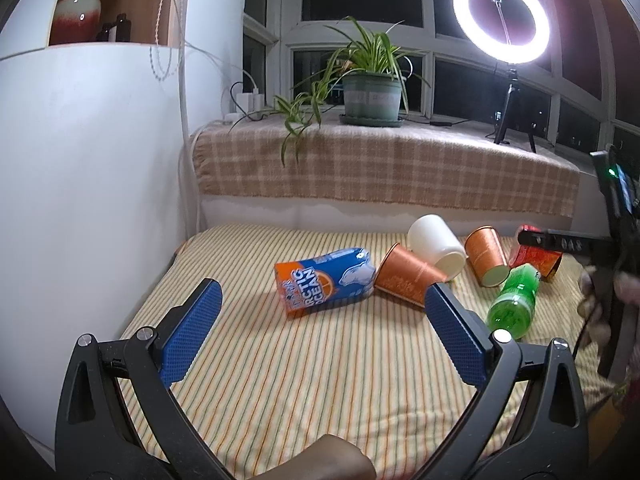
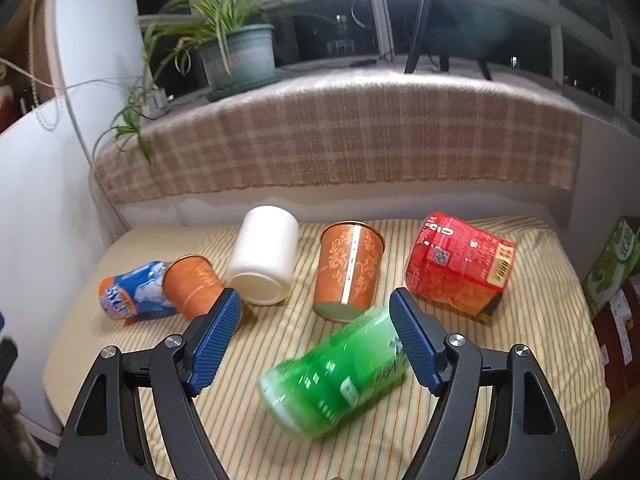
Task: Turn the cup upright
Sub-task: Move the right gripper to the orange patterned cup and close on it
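Observation:
Several cups lie tipped on a striped cloth [image 1: 280, 360]. A white cup [image 2: 262, 262] lies on its side, also in the left wrist view [image 1: 436, 245]. An orange cup [image 2: 349, 270] lies beside it, base toward the camera, also in the left wrist view [image 1: 486, 256]; another orange cup [image 2: 192, 286] lies left, also in the left wrist view [image 1: 406, 278]. My right gripper [image 2: 316, 336] is open above a lying green bottle [image 2: 336, 372]. My left gripper [image 1: 320, 328] is open and empty, short of a blue can [image 1: 326, 280].
A red packet cup [image 2: 460, 264] lies at the right. The blue can [image 2: 134, 292] lies at the left. A plaid-covered sill [image 2: 340, 140] with a potted plant [image 2: 236, 56] and a ring light [image 1: 502, 18] is behind. A white wall [image 1: 80, 160] stands at the left. Boxes [image 2: 616, 272] stand right.

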Demonstrator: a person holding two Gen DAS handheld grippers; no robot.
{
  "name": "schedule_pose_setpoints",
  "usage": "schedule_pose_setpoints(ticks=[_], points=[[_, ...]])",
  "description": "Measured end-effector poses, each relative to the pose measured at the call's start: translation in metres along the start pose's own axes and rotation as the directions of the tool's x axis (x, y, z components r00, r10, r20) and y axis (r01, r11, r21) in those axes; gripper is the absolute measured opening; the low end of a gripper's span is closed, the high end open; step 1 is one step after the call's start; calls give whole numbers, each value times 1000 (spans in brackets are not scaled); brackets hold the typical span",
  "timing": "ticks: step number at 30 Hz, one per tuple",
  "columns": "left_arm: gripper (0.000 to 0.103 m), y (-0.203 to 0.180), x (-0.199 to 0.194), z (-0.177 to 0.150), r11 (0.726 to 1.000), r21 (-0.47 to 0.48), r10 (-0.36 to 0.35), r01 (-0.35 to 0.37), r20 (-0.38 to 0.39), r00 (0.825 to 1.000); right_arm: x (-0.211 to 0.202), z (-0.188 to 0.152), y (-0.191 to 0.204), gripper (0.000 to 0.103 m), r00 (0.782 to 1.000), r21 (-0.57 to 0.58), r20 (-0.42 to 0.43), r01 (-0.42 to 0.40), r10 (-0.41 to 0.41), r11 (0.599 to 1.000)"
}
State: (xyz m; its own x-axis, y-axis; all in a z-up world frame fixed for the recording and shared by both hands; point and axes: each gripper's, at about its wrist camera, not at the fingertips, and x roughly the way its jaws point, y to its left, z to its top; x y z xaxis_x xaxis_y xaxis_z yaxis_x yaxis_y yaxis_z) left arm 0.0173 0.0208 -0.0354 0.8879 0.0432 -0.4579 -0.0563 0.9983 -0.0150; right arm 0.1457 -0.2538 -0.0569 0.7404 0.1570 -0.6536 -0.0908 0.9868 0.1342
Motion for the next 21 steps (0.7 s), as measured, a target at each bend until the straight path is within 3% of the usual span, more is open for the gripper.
schedule_pose_setpoints(ticks=[7,14,21], points=[[103,11,3,-8,1000,-11,28,-28,-17,999,46,25,-21,77,990,77,-131,-52,62,996],[103,24,4,-12,998,-35,45,-46,-35,998,77,38,-22,76,974,80,-212,-66,82,995],[103,30,3,-14,998,-45,44,-46,-43,998,107,43,-25,71,955,83,-291,-33,56,996]])
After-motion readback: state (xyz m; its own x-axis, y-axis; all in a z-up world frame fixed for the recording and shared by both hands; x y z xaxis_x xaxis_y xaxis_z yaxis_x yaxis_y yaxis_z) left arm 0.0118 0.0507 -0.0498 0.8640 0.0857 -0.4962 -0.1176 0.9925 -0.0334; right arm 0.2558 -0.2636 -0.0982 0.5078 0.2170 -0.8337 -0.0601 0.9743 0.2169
